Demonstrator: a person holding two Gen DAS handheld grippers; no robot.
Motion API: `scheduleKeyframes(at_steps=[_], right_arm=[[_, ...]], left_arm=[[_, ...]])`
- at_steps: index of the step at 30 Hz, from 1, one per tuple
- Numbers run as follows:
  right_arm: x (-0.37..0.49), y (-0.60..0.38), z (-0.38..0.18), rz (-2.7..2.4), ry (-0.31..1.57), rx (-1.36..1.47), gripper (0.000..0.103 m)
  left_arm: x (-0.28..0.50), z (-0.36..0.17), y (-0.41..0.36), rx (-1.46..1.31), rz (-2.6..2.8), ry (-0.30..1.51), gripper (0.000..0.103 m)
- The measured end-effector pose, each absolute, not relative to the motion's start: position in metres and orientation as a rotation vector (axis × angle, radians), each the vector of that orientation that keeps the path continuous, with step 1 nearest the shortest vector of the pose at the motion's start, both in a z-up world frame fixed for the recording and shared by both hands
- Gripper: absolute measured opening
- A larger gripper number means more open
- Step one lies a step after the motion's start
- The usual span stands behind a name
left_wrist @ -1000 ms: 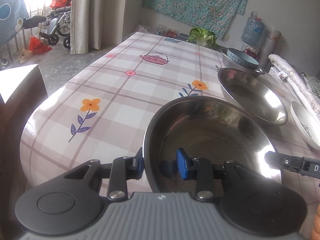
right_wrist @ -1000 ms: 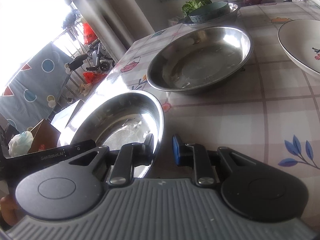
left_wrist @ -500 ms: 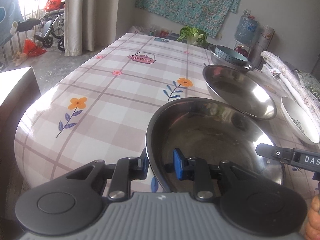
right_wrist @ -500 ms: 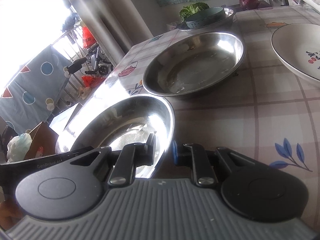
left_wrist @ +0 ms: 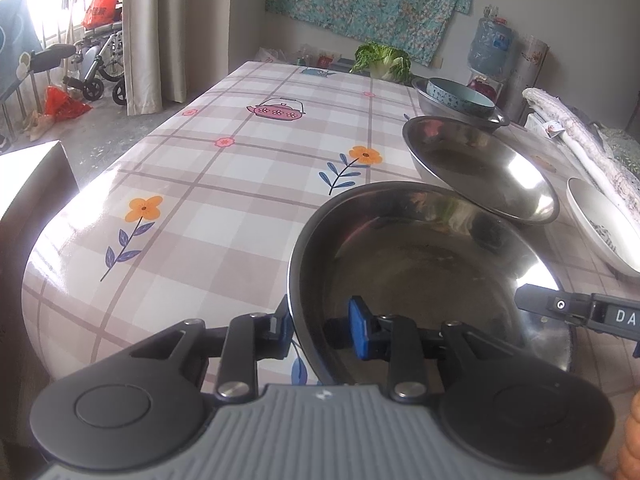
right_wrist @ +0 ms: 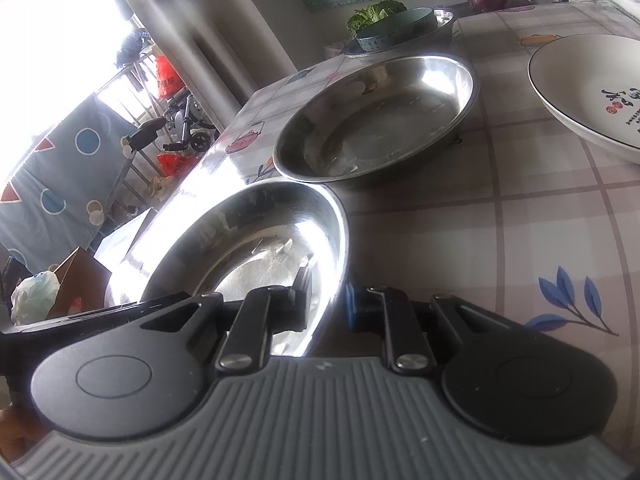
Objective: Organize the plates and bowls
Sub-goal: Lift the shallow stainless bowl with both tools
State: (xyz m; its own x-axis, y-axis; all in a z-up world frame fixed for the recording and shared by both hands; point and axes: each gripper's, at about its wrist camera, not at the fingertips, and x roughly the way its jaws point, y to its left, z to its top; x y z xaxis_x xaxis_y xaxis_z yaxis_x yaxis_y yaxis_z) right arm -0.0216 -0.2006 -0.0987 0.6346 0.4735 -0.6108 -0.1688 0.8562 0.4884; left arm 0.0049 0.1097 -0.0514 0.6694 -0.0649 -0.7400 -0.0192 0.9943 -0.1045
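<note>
Two grippers on one steel bowl [left_wrist: 420, 264] here; the left gripper [left_wrist: 320, 326] straddles the near-left rim and its jaws are opening a touch, one finger outside the wall and the blue pad [left_wrist: 359, 334] inside with a visible gap to the metal, while the right gripper [right_wrist: 329, 300] is clamped nearly shut on the opposite rim; so the bowl hangs at the near end of the checked table [left_wrist: 224, 184], its far edge overlapping the rim of a second steel bowl [left_wrist: 480, 168] in the left view; looks to me like the stacking step, carrying this one toward its twin; the next move probably calls for lifting the far lip clear, centring it over the second bowl and lowering both sides evenly; it's round, so no real long axis; mouth faces up, tilted a bit; a white plate [right_wrist: 592, 92] and a blue bowl [left_wrist: 460, 98] nested in another steel one sit further off.
</note>
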Motion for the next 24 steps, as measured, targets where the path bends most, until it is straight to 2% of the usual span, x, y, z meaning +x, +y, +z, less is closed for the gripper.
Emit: scheduleKeyframes(at_steps=[24], right_arm=[[-0.0206, -0.1923, -0.1016, 0.378, 0.809, 0.372, 0.016]], left_arm=[[0.0061, -0.0522, 0.1053, -0.044, -0.002, 0.825, 0.032]])
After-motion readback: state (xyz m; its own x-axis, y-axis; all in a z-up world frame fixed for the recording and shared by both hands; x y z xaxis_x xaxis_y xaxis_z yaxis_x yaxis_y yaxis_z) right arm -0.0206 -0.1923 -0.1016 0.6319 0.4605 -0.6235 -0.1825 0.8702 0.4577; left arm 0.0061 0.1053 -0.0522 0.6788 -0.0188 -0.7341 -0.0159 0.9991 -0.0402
